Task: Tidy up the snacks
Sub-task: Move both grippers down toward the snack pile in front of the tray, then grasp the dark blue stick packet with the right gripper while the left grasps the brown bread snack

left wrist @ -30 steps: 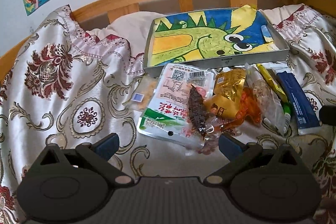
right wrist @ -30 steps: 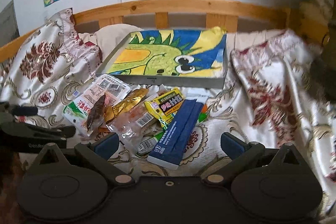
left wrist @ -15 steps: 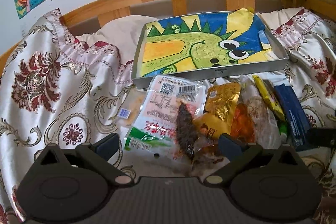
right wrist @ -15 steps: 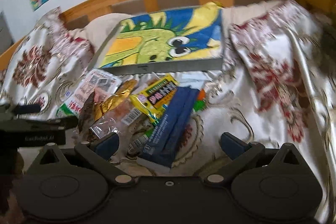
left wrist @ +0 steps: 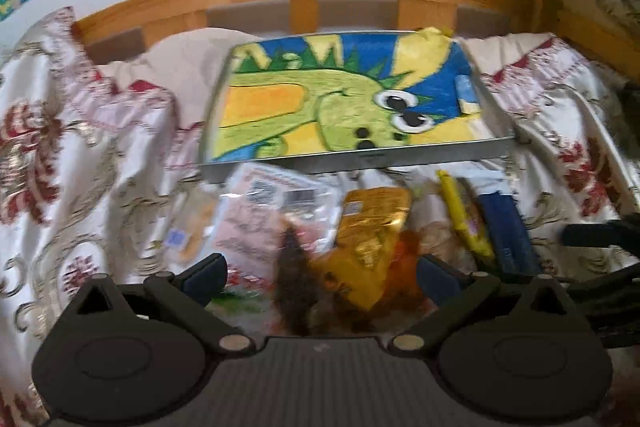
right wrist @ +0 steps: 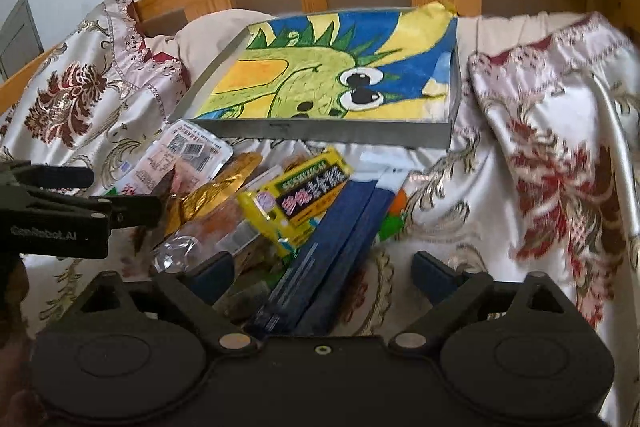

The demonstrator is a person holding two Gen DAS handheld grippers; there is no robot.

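Both grippers hang low over the snack pile with jaws spread wide and empty, so the step in hand looks like the approach to a first pick. The left gripper brackets a dark brown packet and gold pouch at its twelve o'clock; the right gripper straddles the long blue box, the yellow packet at eleven o'clock. The next move likely needs one item singled out, since the packets overlap. Beyond, at twelve o'clock, lies the grey tray with its dinosaur picture, on the floral bedspread.
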